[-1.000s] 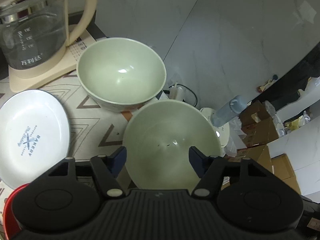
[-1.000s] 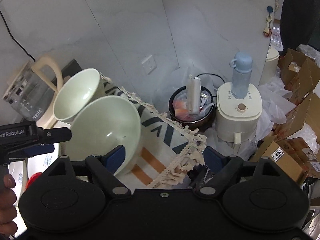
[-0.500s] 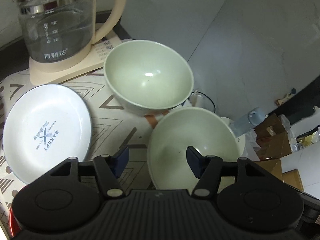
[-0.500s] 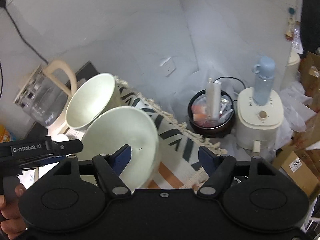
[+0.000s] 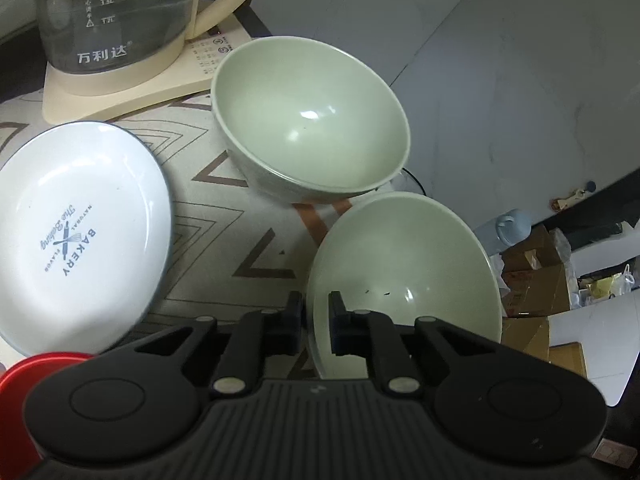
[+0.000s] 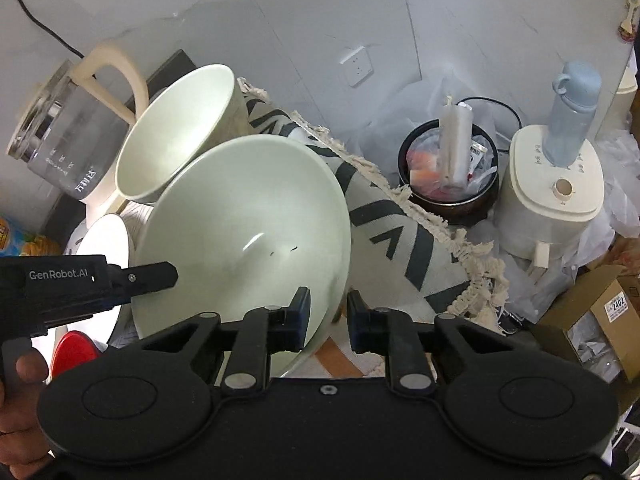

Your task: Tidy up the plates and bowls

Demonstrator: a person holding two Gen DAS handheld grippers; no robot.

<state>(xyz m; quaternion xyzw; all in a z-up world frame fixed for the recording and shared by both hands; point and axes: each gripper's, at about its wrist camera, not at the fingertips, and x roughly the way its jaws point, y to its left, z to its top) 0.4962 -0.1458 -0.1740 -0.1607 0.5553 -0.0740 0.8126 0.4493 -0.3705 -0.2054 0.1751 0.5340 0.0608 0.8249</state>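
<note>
Bowl sits at the cloth's edge, just beside the kettle-side bowl (touching, perhaps). Left gripper pinches its near rim; right gripper is closing on the opposite rim. Uneven lifting could tip it off.

Pale marble-veined wall panels meet in a corner behind the bench, with a white socket set in one and a black cable trailing across another. On the floor below stand a cream appliance topped by a blue flask, a dark pot of packets, and cardboard boxes. Light is dim and cool.
</note>
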